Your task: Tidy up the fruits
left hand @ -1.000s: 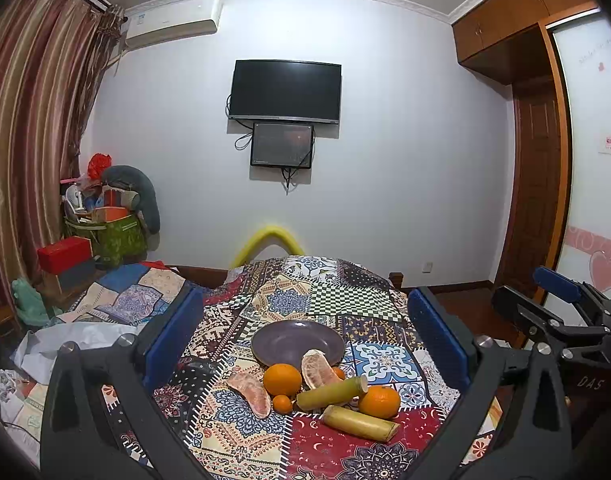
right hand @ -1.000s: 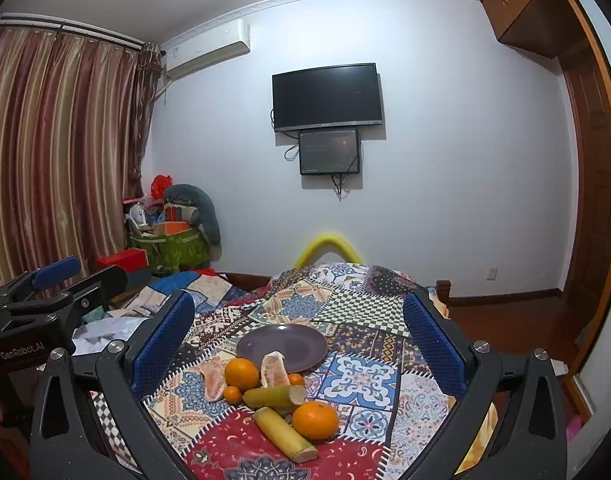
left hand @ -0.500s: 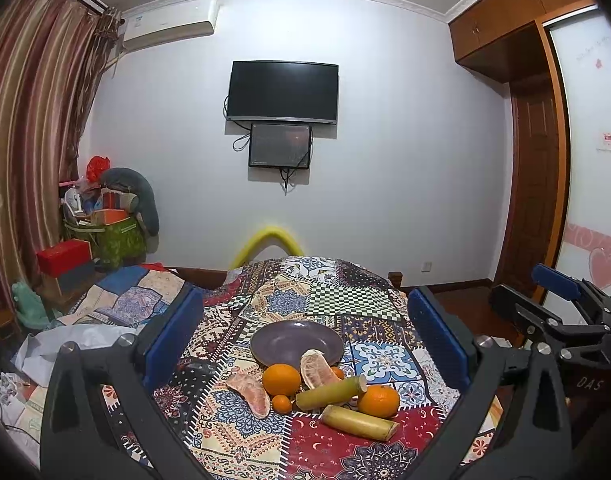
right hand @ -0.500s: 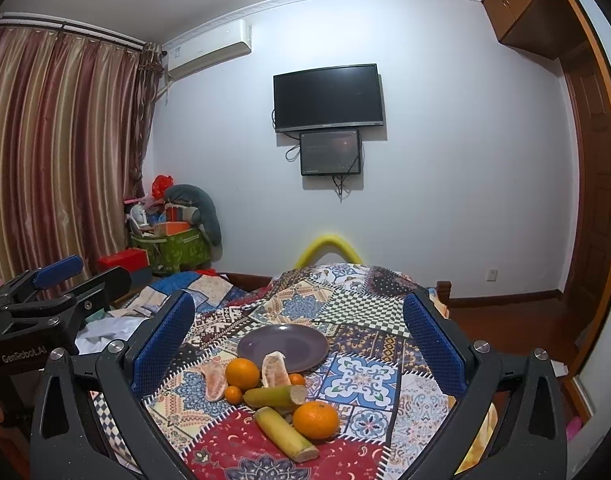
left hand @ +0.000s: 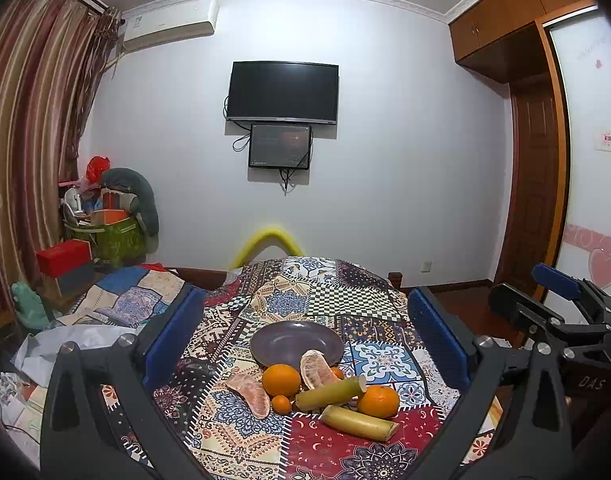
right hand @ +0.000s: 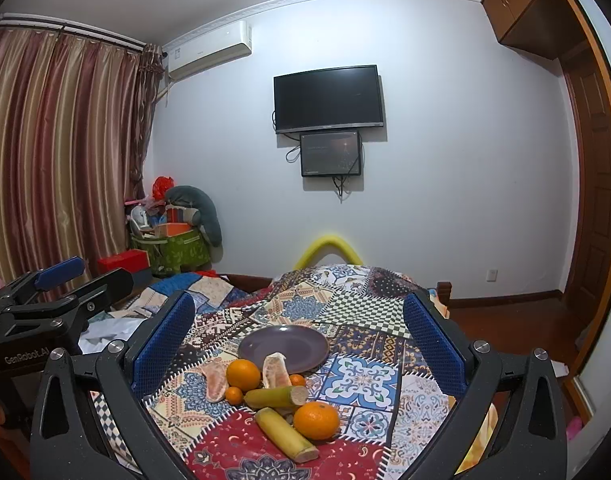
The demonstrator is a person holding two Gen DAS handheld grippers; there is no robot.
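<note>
An empty purple plate [left hand: 296, 343] [right hand: 283, 346] sits on a patchwork-covered table [left hand: 329, 300]. In front of it lie two large oranges [left hand: 281, 379] [left hand: 378, 401], small oranges [left hand: 281, 404], two peeled pomelo segments [left hand: 249, 394] [left hand: 314, 368] and two yellow-green sugarcane pieces [left hand: 331, 392] [left hand: 359, 422]. My left gripper [left hand: 305, 340] is open, held above and behind the fruit, empty. My right gripper [right hand: 297, 344] is open too, also empty. Each gripper shows at the edge of the other's view.
A bed with a quilt [left hand: 125, 300] lies left of the table. Boxes and a green bag [left hand: 113, 236] pile up by the curtain. A TV [left hand: 283, 92] hangs on the far wall. A wooden door and wardrobe [left hand: 533, 200] stand at the right.
</note>
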